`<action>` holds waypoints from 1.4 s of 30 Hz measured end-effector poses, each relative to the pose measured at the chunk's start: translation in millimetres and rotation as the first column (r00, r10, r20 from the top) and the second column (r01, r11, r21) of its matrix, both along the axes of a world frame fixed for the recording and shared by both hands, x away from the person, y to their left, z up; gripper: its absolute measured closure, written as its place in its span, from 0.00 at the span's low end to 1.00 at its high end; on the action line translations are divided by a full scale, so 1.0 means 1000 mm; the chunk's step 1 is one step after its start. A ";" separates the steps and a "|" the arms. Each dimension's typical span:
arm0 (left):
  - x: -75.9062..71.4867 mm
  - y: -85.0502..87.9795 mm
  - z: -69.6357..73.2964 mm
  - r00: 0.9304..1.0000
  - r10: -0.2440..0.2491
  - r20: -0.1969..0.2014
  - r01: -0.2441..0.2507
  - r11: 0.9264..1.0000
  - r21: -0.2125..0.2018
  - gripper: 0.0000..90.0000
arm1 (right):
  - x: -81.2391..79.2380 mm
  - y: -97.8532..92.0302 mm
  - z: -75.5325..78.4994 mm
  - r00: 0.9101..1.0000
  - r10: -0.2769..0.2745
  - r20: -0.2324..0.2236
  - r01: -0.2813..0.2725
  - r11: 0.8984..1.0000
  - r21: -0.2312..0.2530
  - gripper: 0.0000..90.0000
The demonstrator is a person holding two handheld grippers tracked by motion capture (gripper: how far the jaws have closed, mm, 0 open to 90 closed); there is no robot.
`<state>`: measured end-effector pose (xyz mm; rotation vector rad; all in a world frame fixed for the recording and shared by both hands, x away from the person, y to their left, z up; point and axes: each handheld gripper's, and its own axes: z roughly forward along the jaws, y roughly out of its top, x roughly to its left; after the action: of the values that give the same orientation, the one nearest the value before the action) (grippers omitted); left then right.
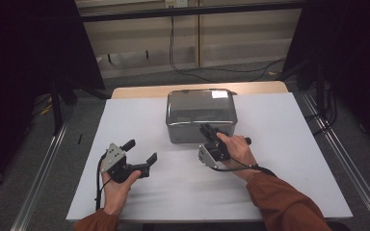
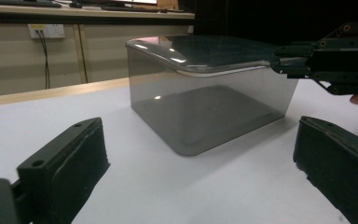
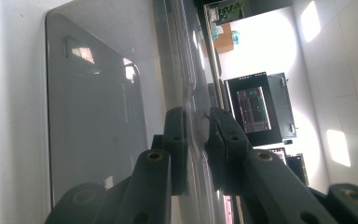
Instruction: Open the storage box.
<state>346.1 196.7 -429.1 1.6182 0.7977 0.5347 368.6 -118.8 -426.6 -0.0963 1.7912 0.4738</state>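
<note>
Right gripper (image 1: pixel 211 134) clamped on lid (image 1: pixel 200 106) rim of grey box (image 2: pixel 205 116), mid-table | left gripper (image 1: pixel 141 150) wide open, empty | risk: thin edge grip slips, box drags

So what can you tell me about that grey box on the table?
The grey box is smoky, see-through plastic with rounded corners and a glossy, reflective lid. It sits upright on the white table, near the far edge, and looks empty. The right gripper has its fingers pinched on the lid's near rim.
</note>
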 end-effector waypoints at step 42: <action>0.066 -0.045 0.011 0.996 -0.027 0.081 0.021 0.997 0.072 0.07 | 0.006 -0.003 0.022 1.000 0.003 0.025 -0.005 0.998 0.065 0.88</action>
<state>412.5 151.2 -417.8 1.6578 0.7044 0.6143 374.6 -122.0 -404.8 -0.0602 1.7497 0.5318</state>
